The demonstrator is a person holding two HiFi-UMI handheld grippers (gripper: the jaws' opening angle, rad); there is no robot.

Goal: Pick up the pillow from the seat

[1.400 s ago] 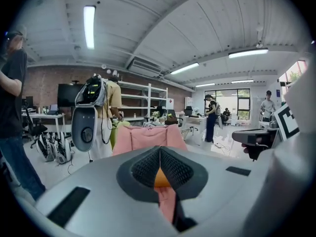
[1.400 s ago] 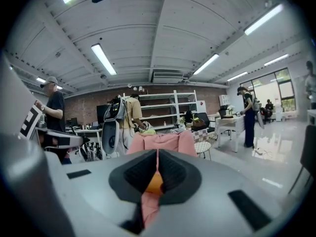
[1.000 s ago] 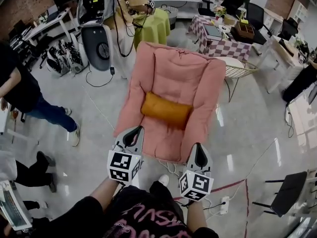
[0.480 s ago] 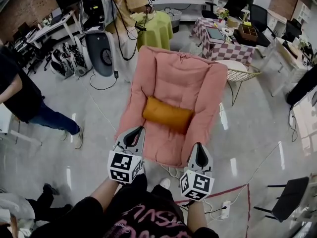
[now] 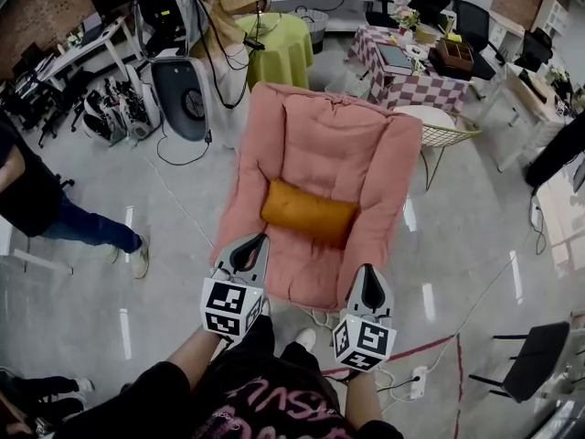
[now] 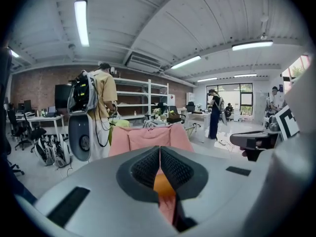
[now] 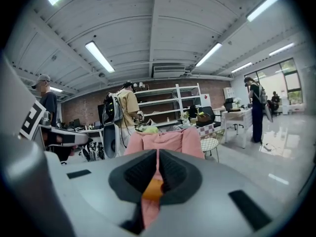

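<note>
An orange pillow lies across the seat of a pink padded armchair in the head view. My left gripper is shut and hangs just short of the chair's front left corner. My right gripper is shut too, at the chair's front right edge. Neither touches the pillow. In the left gripper view the pillow shows as an orange sliver behind the closed jaws, with the pink chair beyond. In the right gripper view the pillow peeks out below the closed jaws.
A checkered table and a wire basket chair stand behind the armchair on the right. A green-draped round table, a standing person and a rig are behind on the left. A cable and power strip lie near my feet.
Both grippers, still shut, have crept a little toward the armchair. The person at the left has walked further out of view.
</note>
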